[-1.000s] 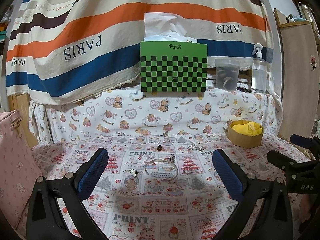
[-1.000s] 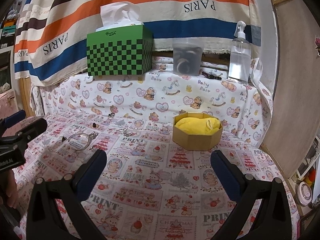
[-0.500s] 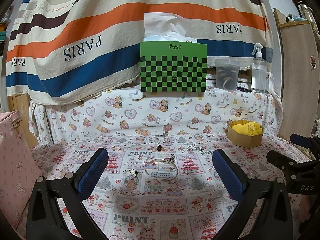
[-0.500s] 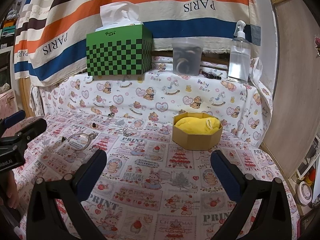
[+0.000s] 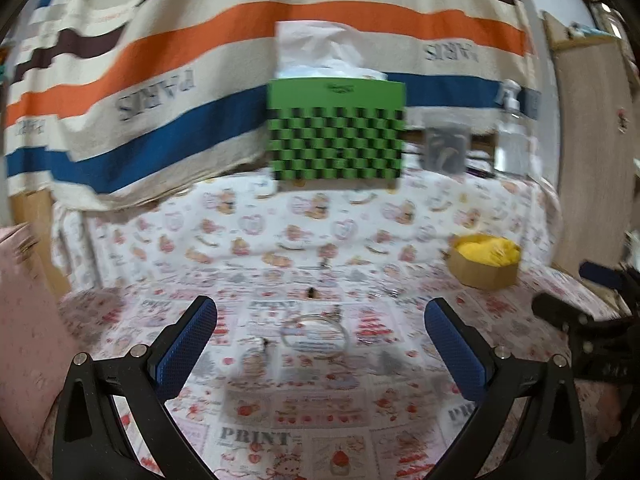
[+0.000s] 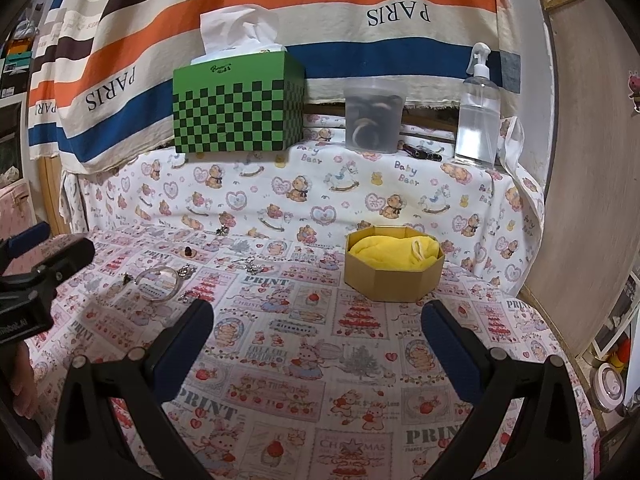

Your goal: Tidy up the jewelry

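Note:
A silver bangle (image 5: 314, 336) lies on the printed cloth straight ahead of my left gripper (image 5: 320, 322), which is open and empty. Beside the bangle lie a small charm (image 5: 262, 345), a dark ring (image 5: 311, 292) farther back and a thin chain (image 5: 386, 292). The right wrist view shows the same bangle (image 6: 158, 282) at the left, a chain piece (image 6: 250, 266) and the dark ring (image 6: 188, 252). An octagonal cardboard box (image 6: 394, 274) lined with yellow cloth stands ahead of my open right gripper (image 6: 318, 322). The same box (image 5: 484, 262) sits at the right in the left wrist view.
A green checkered tissue box (image 6: 238, 106), a clear tub (image 6: 374, 120) and a spray bottle (image 6: 478, 114) stand on the raised ledge behind. A pink bag (image 5: 24, 320) is at the left. A wooden panel (image 6: 592, 160) closes the right side.
The left wrist view has gone blurred and the scene has shifted slightly, so the left gripper is moving. The right gripper and the jewelry have stayed put.

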### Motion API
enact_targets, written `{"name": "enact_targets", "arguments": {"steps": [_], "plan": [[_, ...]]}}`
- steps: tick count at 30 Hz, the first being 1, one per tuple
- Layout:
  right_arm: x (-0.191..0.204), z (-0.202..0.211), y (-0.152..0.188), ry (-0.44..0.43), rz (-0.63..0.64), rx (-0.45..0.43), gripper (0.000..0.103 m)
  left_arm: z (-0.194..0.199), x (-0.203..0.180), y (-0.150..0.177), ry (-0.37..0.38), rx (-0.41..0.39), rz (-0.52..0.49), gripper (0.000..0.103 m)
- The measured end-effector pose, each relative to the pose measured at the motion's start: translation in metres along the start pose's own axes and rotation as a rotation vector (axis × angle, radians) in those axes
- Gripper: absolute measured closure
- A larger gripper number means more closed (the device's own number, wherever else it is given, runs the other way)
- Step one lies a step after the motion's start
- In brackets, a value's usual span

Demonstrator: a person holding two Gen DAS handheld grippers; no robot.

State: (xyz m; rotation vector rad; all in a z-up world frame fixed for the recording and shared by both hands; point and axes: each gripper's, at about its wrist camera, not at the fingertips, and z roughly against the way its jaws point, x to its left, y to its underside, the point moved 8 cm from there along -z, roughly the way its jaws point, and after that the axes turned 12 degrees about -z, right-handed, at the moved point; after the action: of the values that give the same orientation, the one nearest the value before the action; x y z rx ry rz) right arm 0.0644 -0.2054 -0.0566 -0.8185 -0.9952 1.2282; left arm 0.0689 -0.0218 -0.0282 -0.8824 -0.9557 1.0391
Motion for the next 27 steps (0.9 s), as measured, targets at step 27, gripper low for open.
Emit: {"name": "enact_targets", "arguments": {"steps": [27], "plan": [[0.004, 0.0, -0.033, 0.048, 0.033, 0.007, 0.001, -0.008, 0.031, -0.055, -0.012, 0.095, 0.042, 0.0]]}}
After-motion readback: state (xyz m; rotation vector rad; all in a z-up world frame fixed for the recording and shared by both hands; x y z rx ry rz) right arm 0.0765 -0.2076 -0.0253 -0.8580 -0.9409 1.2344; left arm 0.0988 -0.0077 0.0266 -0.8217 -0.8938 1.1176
